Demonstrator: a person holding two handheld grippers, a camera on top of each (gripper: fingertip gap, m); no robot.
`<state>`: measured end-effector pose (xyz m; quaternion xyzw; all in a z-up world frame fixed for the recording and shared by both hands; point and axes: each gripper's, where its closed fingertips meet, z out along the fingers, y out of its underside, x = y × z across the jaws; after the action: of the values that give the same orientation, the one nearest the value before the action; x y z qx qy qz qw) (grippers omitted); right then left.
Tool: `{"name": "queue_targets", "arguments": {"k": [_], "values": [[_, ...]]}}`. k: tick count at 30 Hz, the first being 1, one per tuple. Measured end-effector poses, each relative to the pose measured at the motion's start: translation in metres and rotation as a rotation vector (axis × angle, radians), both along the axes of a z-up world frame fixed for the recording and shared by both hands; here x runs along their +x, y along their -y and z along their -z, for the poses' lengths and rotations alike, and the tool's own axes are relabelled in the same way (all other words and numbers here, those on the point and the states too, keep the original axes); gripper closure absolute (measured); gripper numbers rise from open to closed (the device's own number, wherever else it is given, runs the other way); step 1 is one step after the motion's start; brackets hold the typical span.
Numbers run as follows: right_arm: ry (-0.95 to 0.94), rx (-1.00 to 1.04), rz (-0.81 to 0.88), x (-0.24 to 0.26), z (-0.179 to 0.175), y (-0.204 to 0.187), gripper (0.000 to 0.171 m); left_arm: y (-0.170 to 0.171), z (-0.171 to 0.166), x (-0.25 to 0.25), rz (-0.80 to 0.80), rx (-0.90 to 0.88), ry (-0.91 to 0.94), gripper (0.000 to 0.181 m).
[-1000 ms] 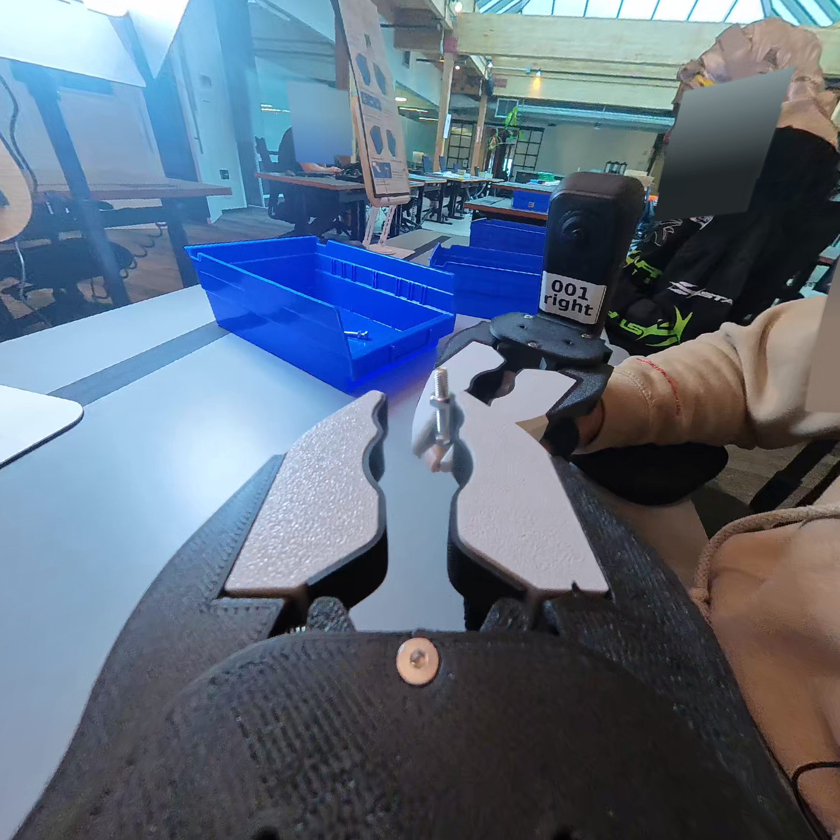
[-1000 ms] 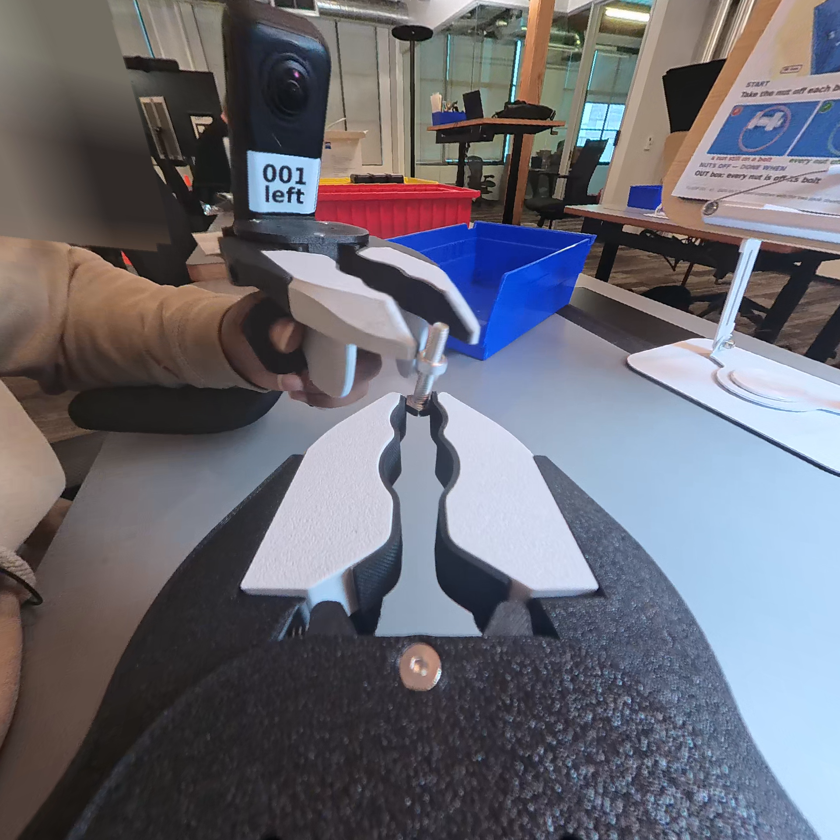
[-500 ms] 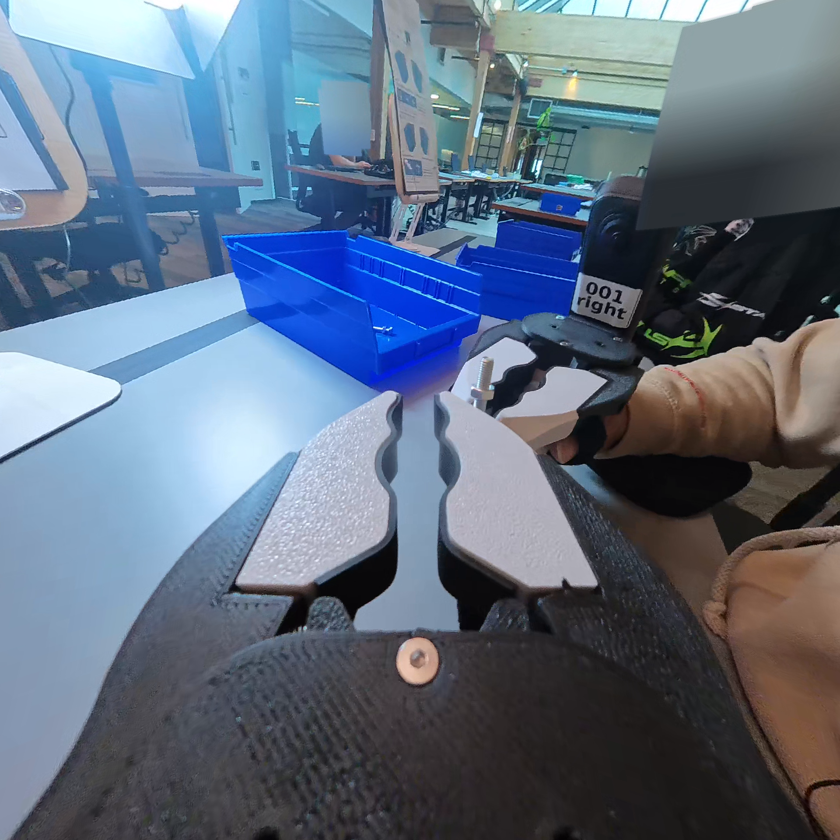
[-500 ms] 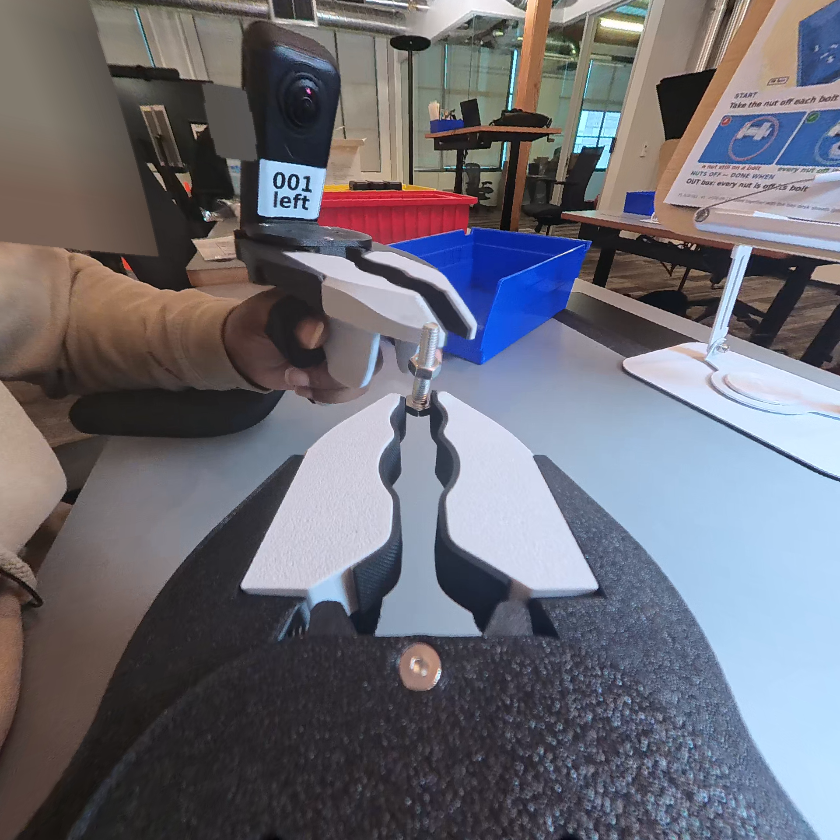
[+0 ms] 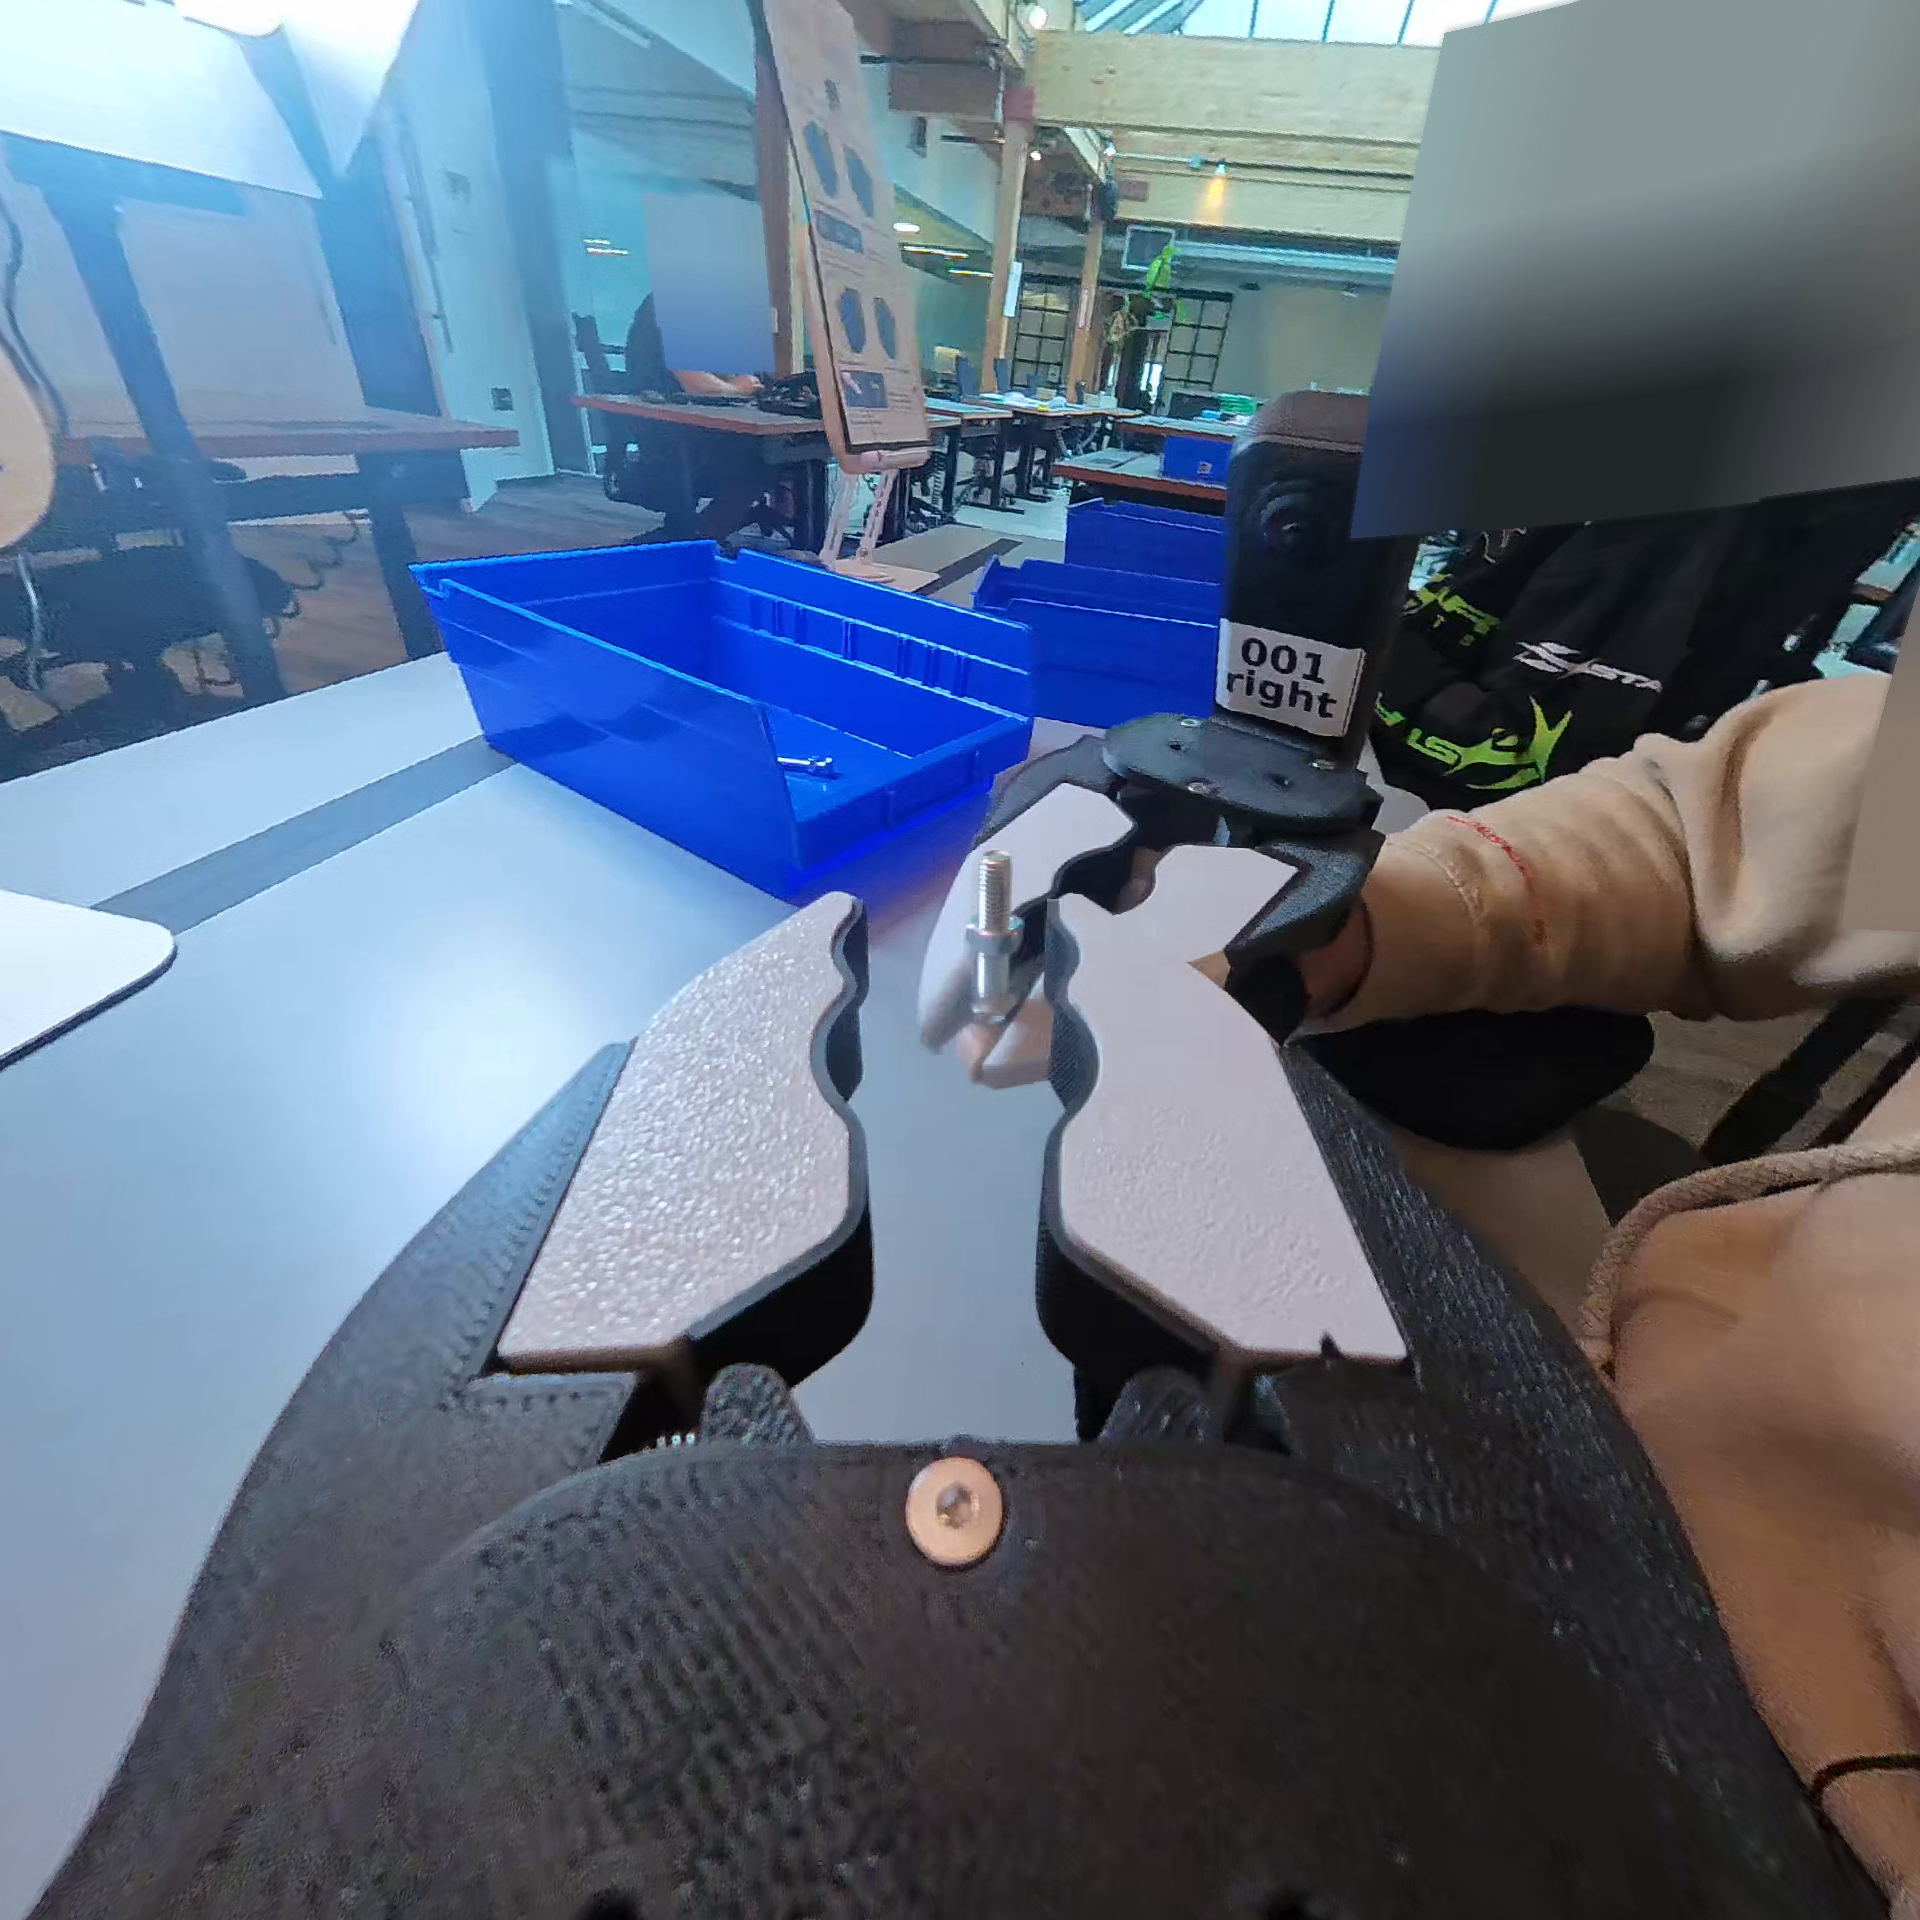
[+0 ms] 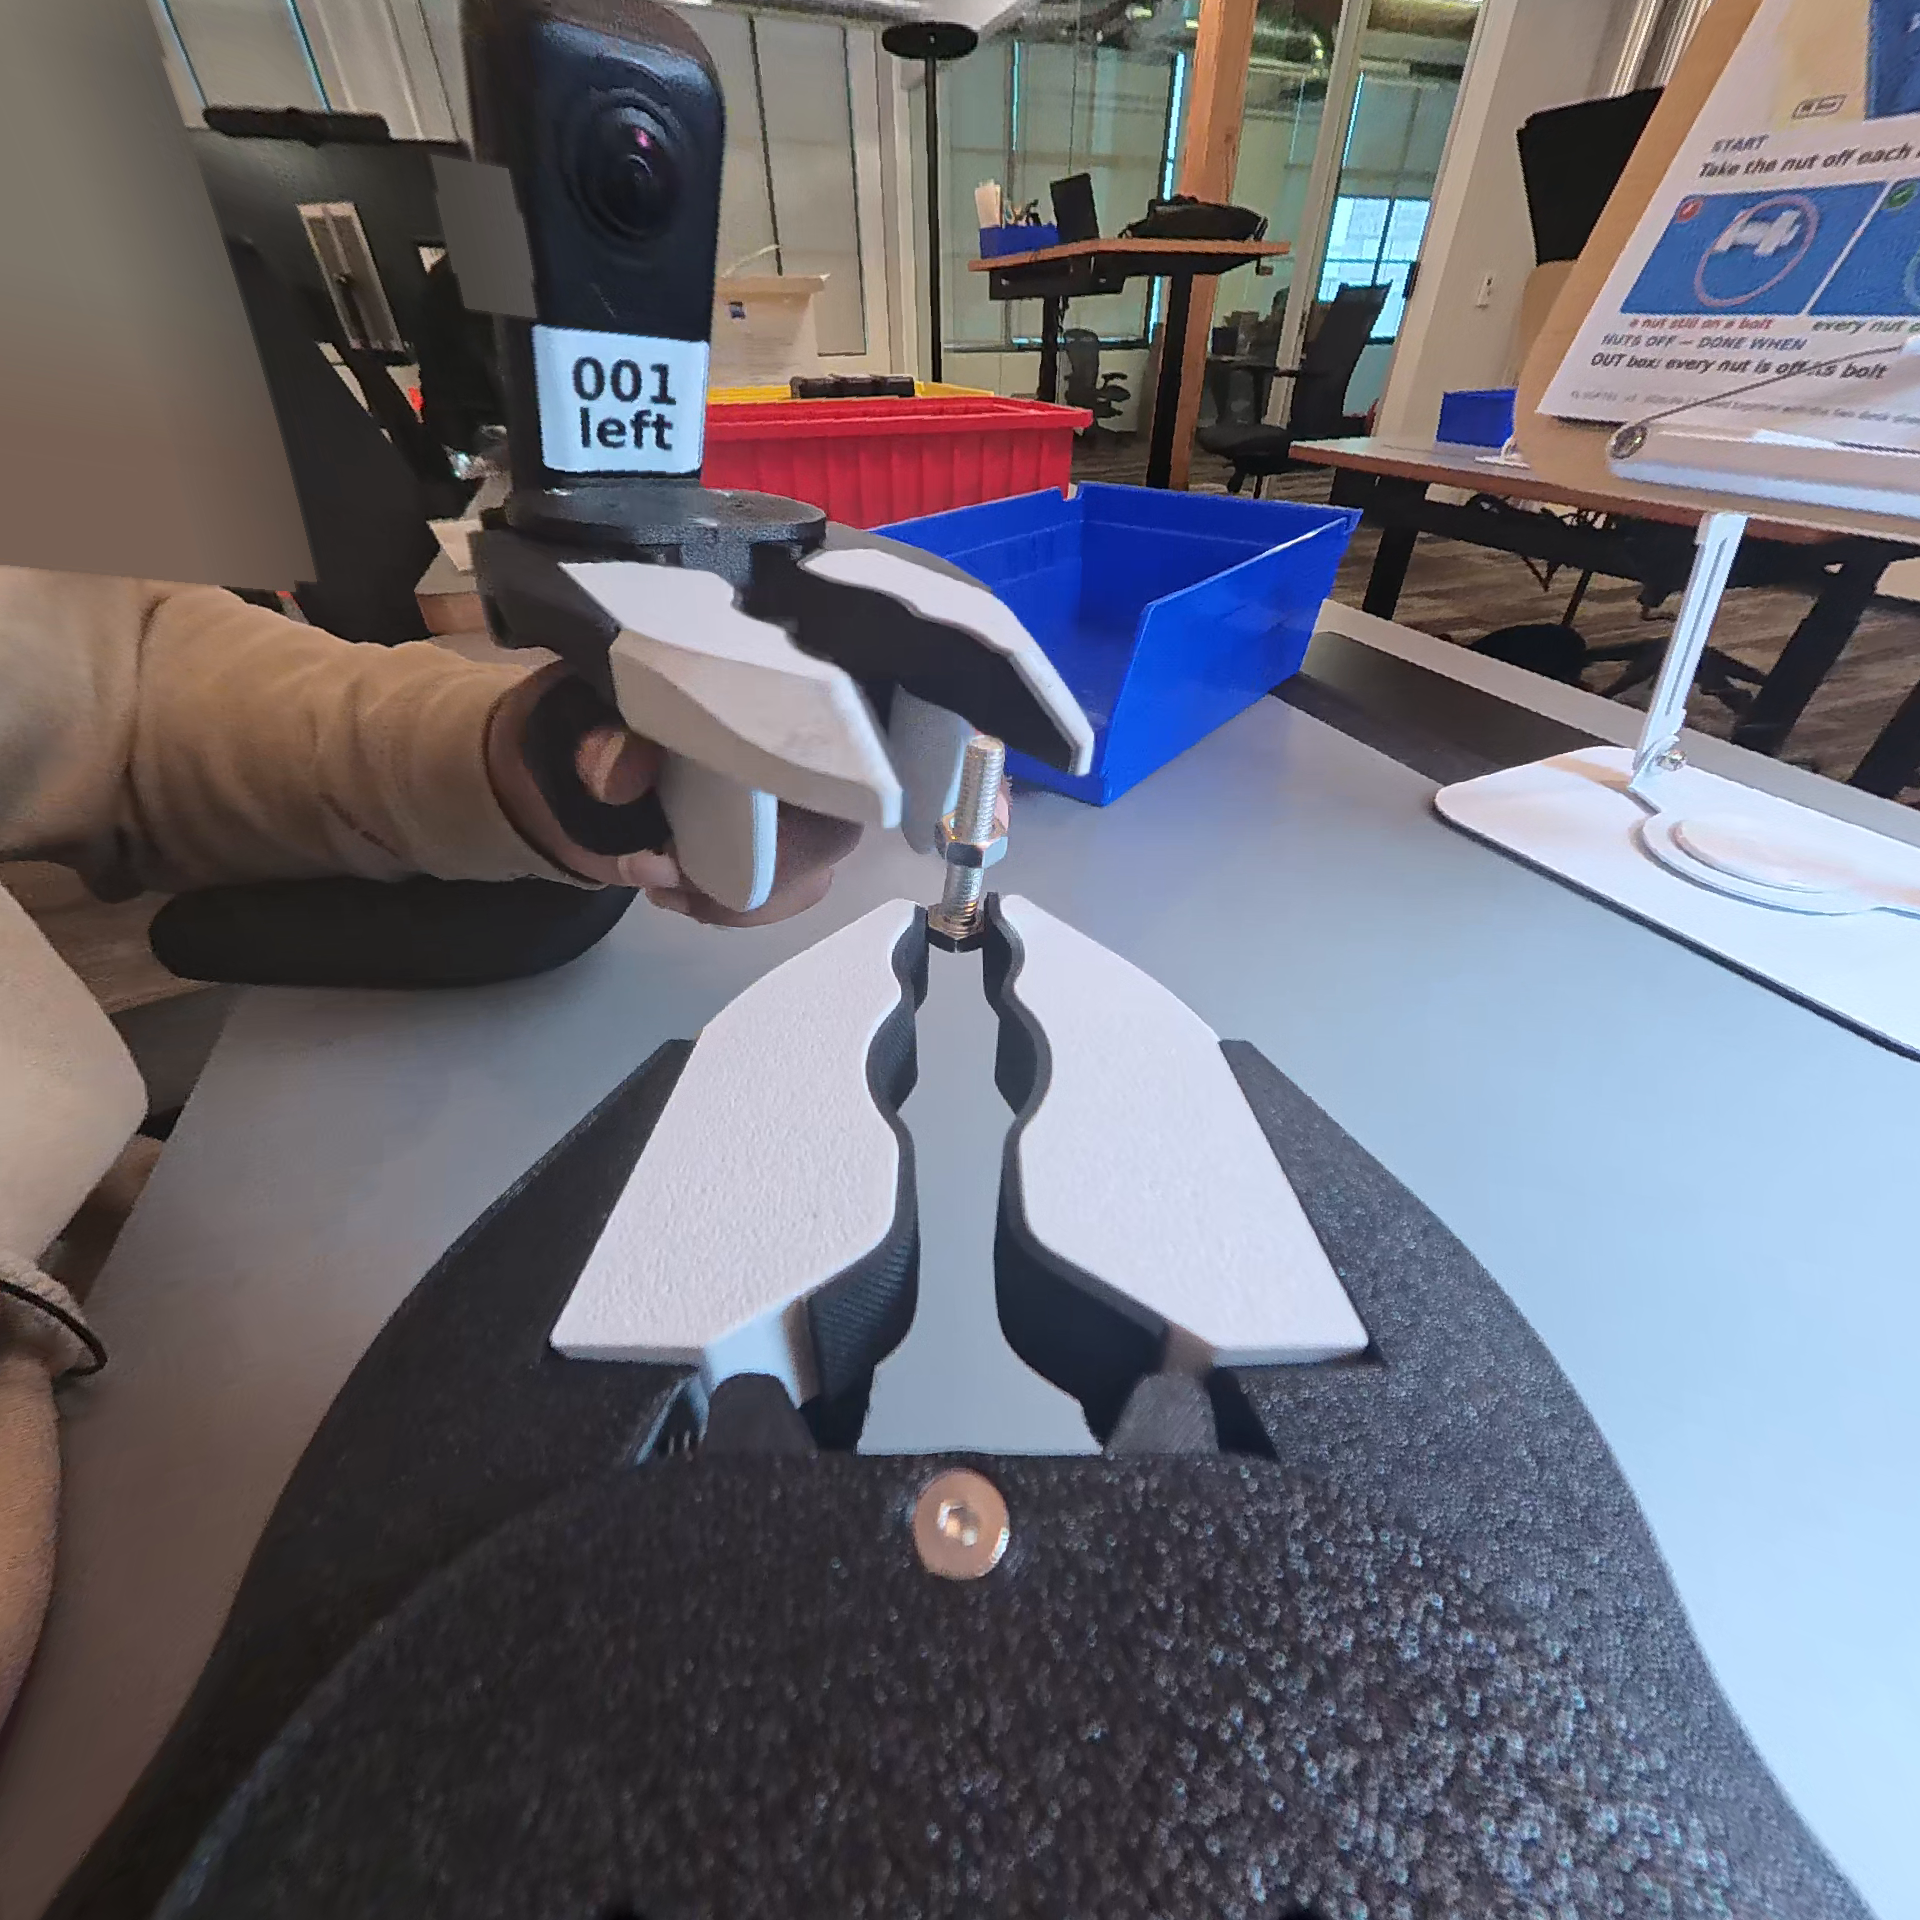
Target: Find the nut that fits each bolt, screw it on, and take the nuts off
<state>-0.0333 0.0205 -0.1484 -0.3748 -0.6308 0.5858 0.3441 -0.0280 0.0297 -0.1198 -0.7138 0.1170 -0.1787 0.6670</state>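
The bolt is standing upright, its head pinched between the right gripper fingers, a hex nut partway up its thread. The left gripper was nearly closed half a second ago; now its fingers are spreading, empty, on either side of the bolt without touching it, probably regripping to turn the nut. Beyond the bolt, a blue bin is sitting on the table.

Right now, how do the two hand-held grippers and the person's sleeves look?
Both grippers, left and right, look alike: textured black bodies, pale grey wavy-edged jaw plates and one silver screw at the centre. Each carries a black upright camera bearing a white label. The sleeves are beige; one cuff has red stitching.
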Motion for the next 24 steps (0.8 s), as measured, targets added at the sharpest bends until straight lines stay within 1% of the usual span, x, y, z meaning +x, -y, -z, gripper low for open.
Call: {"name": "queue_targets", "arguments": {"k": [1,3,5,6,8,12,13,14,15,16,17,19,22,24], "values": [[0.005,0.002,0.0,0.0,0.001,0.0,0.161,-0.001,0.002,0.001,-0.002,-0.006,-0.01,0.148],[0.015,0.012,0.005,-0.001,0.003,0.0,0.161,-0.002,0.006,-0.004,-0.026,-0.023,-0.022,0.154],[0.026,0.007,0.02,-0.002,0.004,-0.003,0.161,-0.003,0.007,-0.015,-0.075,-0.03,-0.017,0.168],[0.033,0.008,0.028,-0.003,0.005,-0.005,0.161,-0.003,0.008,-0.019,-0.085,-0.031,-0.019,0.168],[0.055,0.028,0.053,-0.005,0.008,-0.008,0.161,-0.003,0.008,-0.021,-0.082,-0.038,0.003,0.163],[0.083,0.04,0.057,-0.006,0.014,-0.007,0.161,-0.004,0.007,-0.004,-0.019,-0.02,-0.013,0.149],[0.081,0.041,0.055,-0.006,0.013,-0.007,0.161,-0.005,0.011,-0.004,-0.027,-0.034,-0.033,0.15],[0.079,0.042,0.055,-0.005,0.012,-0.007,0.162,-0.006,0.014,-0.008,-0.048,-0.05,-0.047,0.154],[0.08,0.042,0.06,-0.005,0.012,-0.008,0.161,-0.006,0.016,-0.011,-0.056,-0.056,-0.042,0.156],[0.08,0.038,0.063,-0.005,0.012,-0.009,0.161,-0.007,0.016,-0.017,-0.083,-0.064,-0.028,0.164],[0.079,0.032,0.064,-0.005,0.011,-0.01,0.161,-0.007,0.017,-0.022,-0.094,-0.067,-0.017,0.164],[0.083,0.034,0.072,-0.006,0.012,-0.011,0.161,-0.007,0.016,-0.022,-0.082,-0.066,0.007,0.16],[0.09,0.036,0.07,-0.007,0.013,-0.01,0.161,-0.005,0.011,-0.008,-0.031,-0.03,0.002,0.15],[0.089,0.037,0.066,-0.007,0.013,-0.009,0.161,-0.007,0.013,-0.005,-0.029,-0.04,-0.006,0.149]]}}
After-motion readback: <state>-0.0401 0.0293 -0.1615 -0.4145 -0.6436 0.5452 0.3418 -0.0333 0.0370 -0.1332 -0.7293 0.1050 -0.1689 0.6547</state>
